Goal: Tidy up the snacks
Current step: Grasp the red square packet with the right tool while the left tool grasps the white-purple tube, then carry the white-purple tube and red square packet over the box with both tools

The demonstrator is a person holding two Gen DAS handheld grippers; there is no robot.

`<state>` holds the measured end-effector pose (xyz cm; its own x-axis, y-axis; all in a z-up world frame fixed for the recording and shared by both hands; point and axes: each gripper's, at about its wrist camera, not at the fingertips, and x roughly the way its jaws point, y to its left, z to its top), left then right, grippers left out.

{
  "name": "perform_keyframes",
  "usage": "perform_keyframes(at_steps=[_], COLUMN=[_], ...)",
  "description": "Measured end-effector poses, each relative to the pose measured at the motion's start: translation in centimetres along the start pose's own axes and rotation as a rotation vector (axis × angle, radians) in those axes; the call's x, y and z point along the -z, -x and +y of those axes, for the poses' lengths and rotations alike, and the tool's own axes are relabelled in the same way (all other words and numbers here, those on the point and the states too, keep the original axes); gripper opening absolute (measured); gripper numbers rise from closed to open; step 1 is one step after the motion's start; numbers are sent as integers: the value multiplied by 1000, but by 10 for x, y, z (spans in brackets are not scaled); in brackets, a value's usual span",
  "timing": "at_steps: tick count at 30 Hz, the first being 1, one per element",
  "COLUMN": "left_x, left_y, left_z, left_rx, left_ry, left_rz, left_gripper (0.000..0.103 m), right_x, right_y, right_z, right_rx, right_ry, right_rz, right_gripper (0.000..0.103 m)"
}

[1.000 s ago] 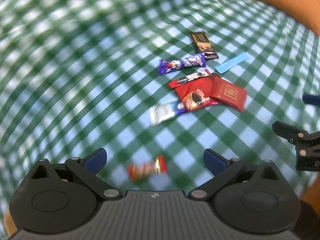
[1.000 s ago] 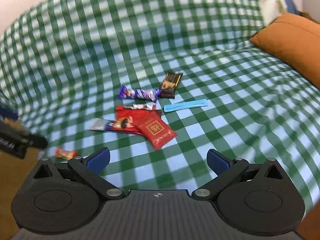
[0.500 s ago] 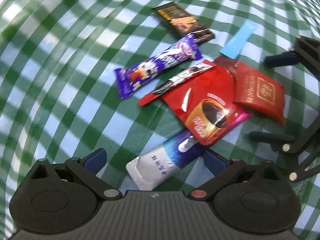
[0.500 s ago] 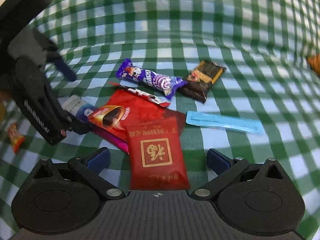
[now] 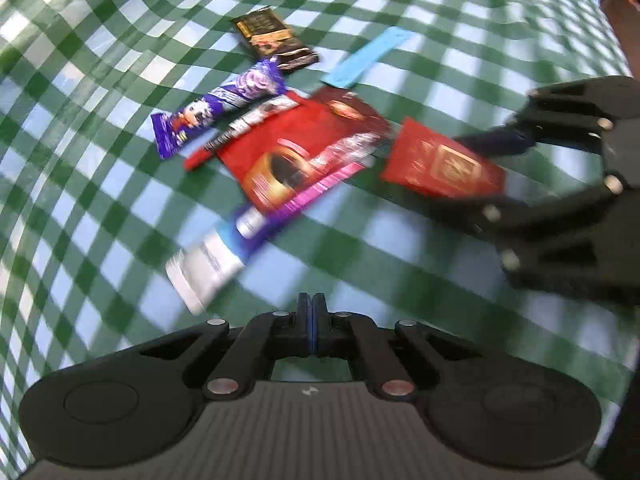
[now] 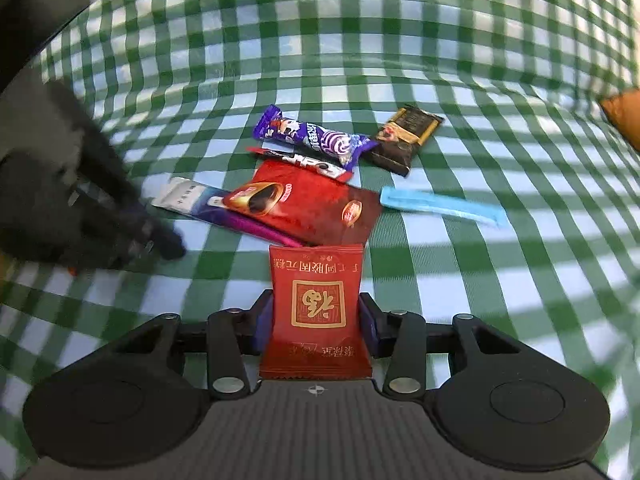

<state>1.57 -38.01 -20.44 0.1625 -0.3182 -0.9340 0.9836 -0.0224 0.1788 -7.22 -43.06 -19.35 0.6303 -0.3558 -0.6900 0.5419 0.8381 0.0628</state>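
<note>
The right tongs (image 6: 316, 322) are gripping a dark red snack packet with a gold square emblem (image 6: 316, 312), their jaws having just been closing onto its two long edges, pads pressing its sides. The packet is lying flat on the green-and-white checked cloth (image 6: 440, 60), its far end just short of the snack pile ahead of the tongs.

In that pile, a large red coffee sachet (image 6: 308, 204) is overlapping a white-and-blue stick pack (image 6: 184, 196) to the left, with a thin red-and-black stick (image 6: 304, 162) and a purple candy wrapper (image 6: 316, 138) lying beyond it. A black-and-gold chocolate bar (image 6: 404, 138) is sitting further ahead to the right, and a pale blue strip (image 6: 440, 206) is lying right of the sachet.

The left tongs (image 5: 311, 322) are pressed fully together with nothing visible between them, having just been closing. They are hovering over bare cloth, with the white-and-blue stick pack just ahead to their left.
</note>
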Motion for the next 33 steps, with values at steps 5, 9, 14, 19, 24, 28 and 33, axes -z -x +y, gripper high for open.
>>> perform_keyframes(at_steps=[5, 9, 14, 19, 24, 28, 33], left_x=[11, -14, -48, -56, -37, -7, 29], left_y=[33, 6, -44, -54, -31, 12, 87], left_z=[-7, 18, 46, 71, 57, 33, 8], left_rx=[-67, -143, -108, 57, 101, 134, 150], left_ry=[-31, -34, -6, 73, 86, 120, 226], left_rz=[-110, -92, -1, 30, 65, 38, -44], left_gripper=[10, 91, 90, 69, 28, 25, 25], right_x=[13, 16, 15, 15, 14, 18, 22], right_y=[29, 30, 22, 3, 7, 31, 83], right_z=[3, -3, -15, -22, -22, -21, -5], right_rx=[-12, 4, -10, -39, -23, -3, -12], right_ry=[-74, -102, -146, -152, -168, -214, -269], right_rz=[-28, -4, 0, -2, -17, -39, -73], right_gripper=[46, 47, 47, 48, 46, 46, 46])
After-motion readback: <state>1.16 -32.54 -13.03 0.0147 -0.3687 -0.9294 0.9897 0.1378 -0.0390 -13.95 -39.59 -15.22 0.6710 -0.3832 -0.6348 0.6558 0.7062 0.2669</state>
